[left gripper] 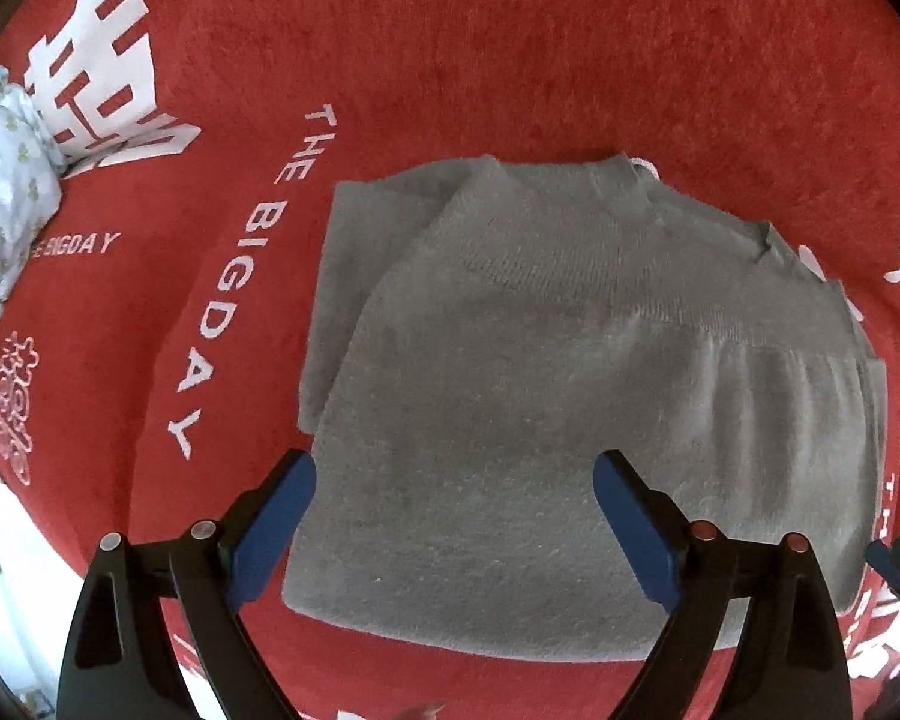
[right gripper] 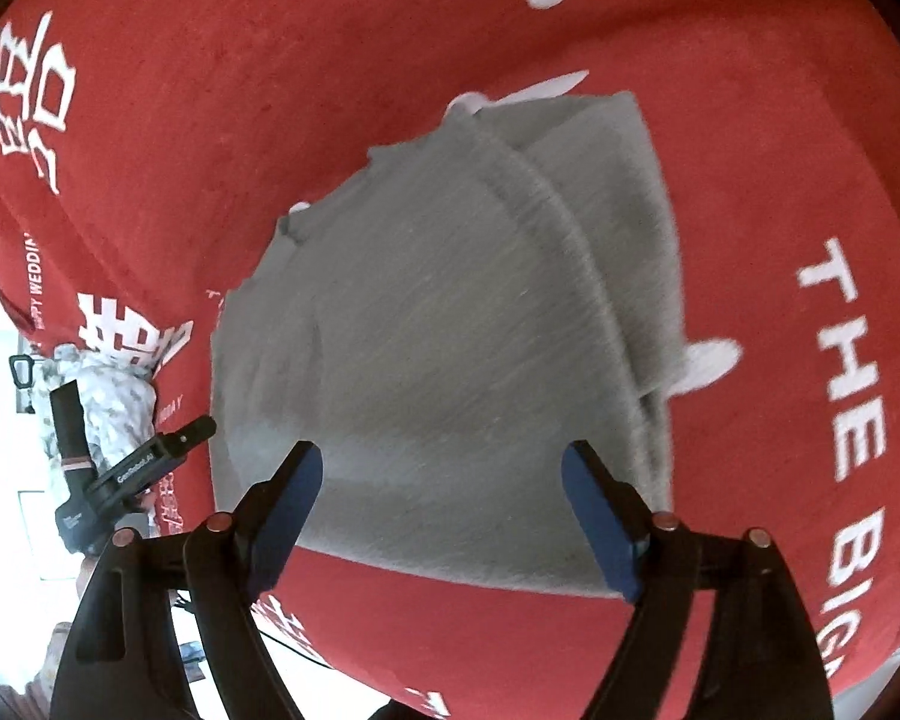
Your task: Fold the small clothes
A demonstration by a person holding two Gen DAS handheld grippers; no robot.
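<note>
Both wrist views look down on a grey knit garment [left gripper: 570, 360], already folded into a compact stack of several layers and lying flat on a red cloth [left gripper: 510, 60] printed with white characters and lettering. Whether a table or a bed lies under the cloth cannot be told. In the left wrist view the left gripper [left gripper: 455, 531] hangs over the garment's near edge, at the lower centre of the frame, its 2 blue pads [left gripper: 276, 528] spread wide with nothing clamped; the grey knit shows in the gap below but the pads do not press on it. The garment runs from there toward the upper right of the frame, its long axis roughly bottom to top, neckline at the far end. In the right wrist view the right gripper [right gripper: 441, 519] likewise stands apart and empty, over the garment's near lower edge, with the folded layers stepped along the right side. The left gripper body [right gripper: 132, 480] shows at the left of that frame, beside the garment's left edge. Judgement: the 2 grippers are about equally near, each over a near corner. A ribbed band crosses the top layer; edges look slightly uneven at the far end. A pale patterned cloth [left gripper: 6, 180] lies well apart at the left edge. Judgement: folding looks nearly complete.
</note>
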